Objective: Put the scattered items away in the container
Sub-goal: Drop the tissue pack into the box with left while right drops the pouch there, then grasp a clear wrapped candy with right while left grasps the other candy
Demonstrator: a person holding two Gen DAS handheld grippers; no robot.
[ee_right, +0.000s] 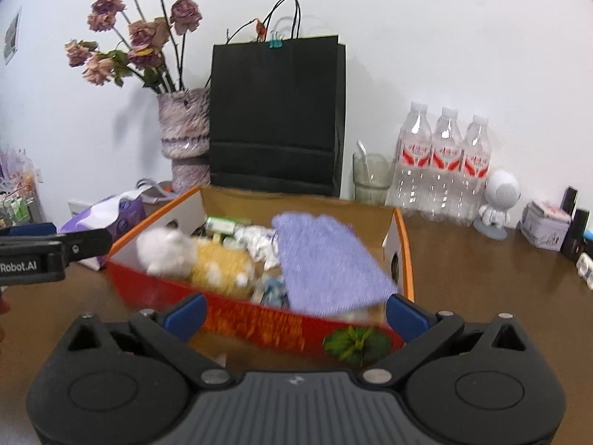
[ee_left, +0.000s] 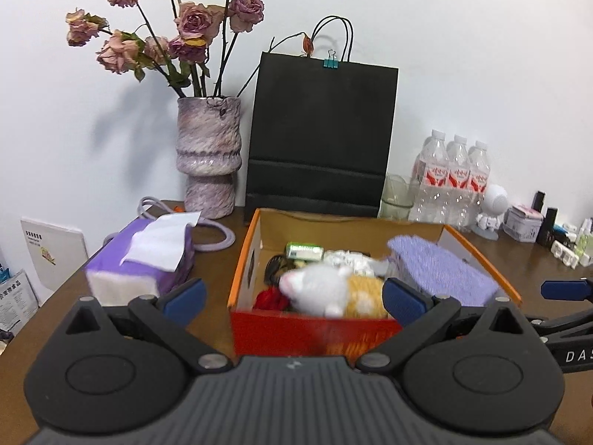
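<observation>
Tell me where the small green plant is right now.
In the right wrist view the small green plant lies on the table, outside the orange box, against its near front wall, just inside the right tongs' right-hand fingertip.

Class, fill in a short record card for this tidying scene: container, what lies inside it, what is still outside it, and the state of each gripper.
container: orange cardboard box, open at the top, on the brown table
inside: plush cat, purple cloth, green pack, crumpled white item
outside: small green plant on the table against the box's near wall
left gripper: open, empty
right gripper: open, empty
behind box: black paper bag, vase of dried roses, water bottles
</observation>
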